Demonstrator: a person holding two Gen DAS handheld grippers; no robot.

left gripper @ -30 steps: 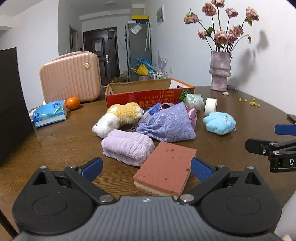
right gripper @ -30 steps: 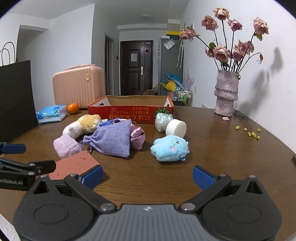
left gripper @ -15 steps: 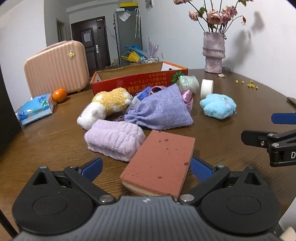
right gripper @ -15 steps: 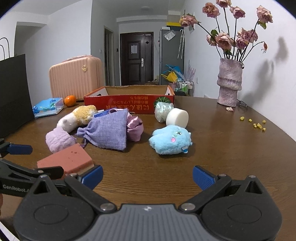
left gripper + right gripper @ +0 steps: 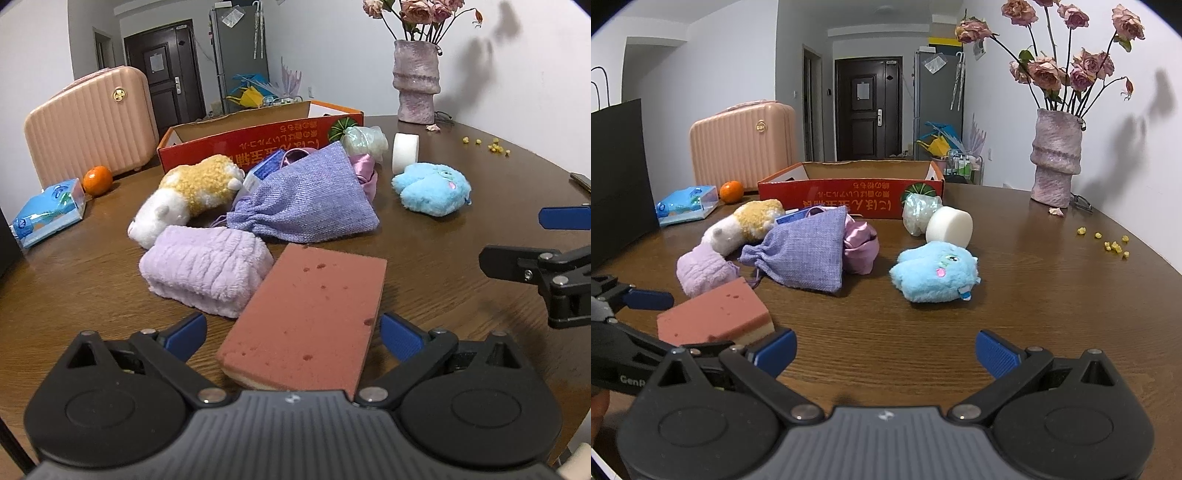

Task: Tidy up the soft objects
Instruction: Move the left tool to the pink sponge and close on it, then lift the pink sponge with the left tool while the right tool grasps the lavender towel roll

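Sponge: the pink-topped block (image 5: 310,317) lies flat on the brown table (image 5: 443,258), its near end sitting right between the left gripper (image 5: 291,334)'s blue pads, and those jaws have just been closing in on it, still wide, neither pad pressing yet.
Sponge axis: long side runs away from the left wrist camera, tilted a touch to the right, so the pads face its two long flanks, which looks like the squeeze being set up.
Left neighbour: the lilac towel roll (image 5: 205,271) touches the sponge's far-left edge, just beside the left pad's path; my worry is a snag there.
Nearer hand: left, no contest; from the right wrist view the sponge (image 5: 714,317) sits off to the left, outside the right gripper (image 5: 884,352).
Right gripper: jaws spread wide over bare wood, nothing between them.
Farther back: plush hamster (image 5: 188,194), purple drawstring pouch (image 5: 303,199), blue plush (image 5: 432,190) and the red box (image 5: 258,138), my guess for the drop-off.
Hidden: the sponge's near edge is cut off by the left gripper's body; the box floor is out of sight; whether the right-hand pad grazes the sponge is too close to call.
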